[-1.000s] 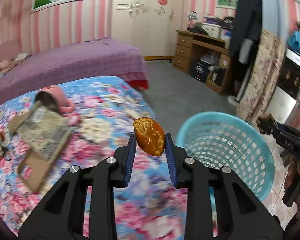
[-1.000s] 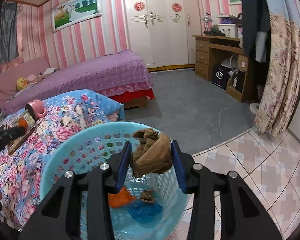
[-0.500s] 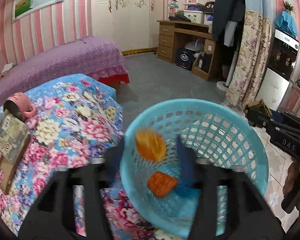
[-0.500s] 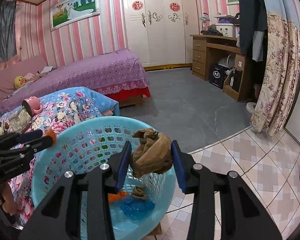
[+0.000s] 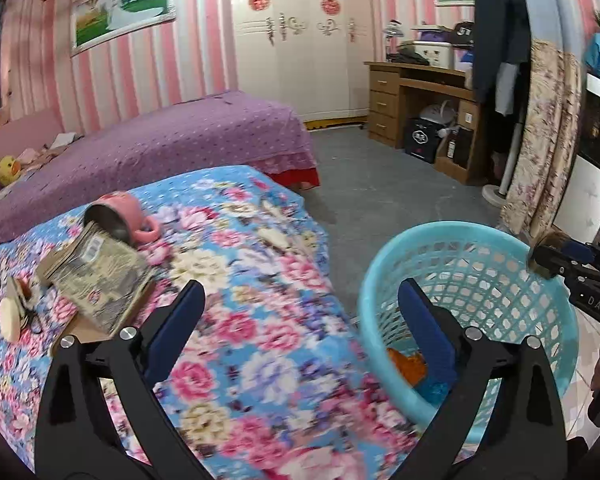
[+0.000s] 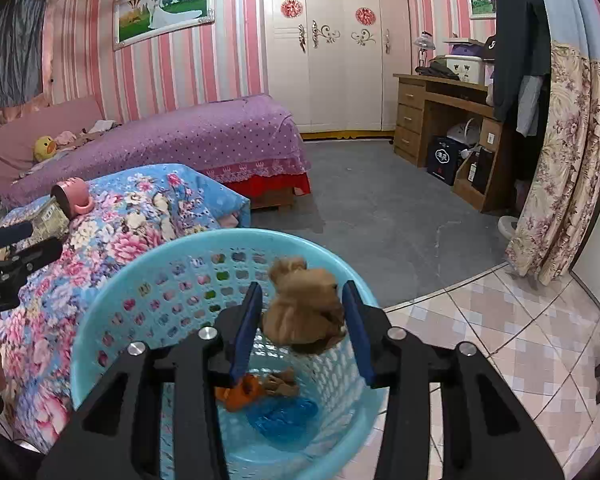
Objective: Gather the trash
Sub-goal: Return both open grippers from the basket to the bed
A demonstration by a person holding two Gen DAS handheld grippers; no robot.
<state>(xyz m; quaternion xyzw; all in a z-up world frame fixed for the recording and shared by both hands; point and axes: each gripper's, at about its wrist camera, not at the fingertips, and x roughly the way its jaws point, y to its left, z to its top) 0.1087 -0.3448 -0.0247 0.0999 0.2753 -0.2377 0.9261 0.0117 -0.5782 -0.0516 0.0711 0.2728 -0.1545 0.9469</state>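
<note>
Now: left tool (image 5: 300,312) wide, empty | right tool (image 6: 302,308) around brown wad (image 6: 306,312)

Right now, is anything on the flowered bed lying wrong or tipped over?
Yes. The pink mug lies on its side on the flowered bed, its mouth against a tilted paper packet. A mug normally stands upright. No spill shows.

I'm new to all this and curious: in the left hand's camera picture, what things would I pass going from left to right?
Yellow duck toy → book → pink mug → left gripper, open → blue basket → right gripper's tip → flowered curtain.
</note>
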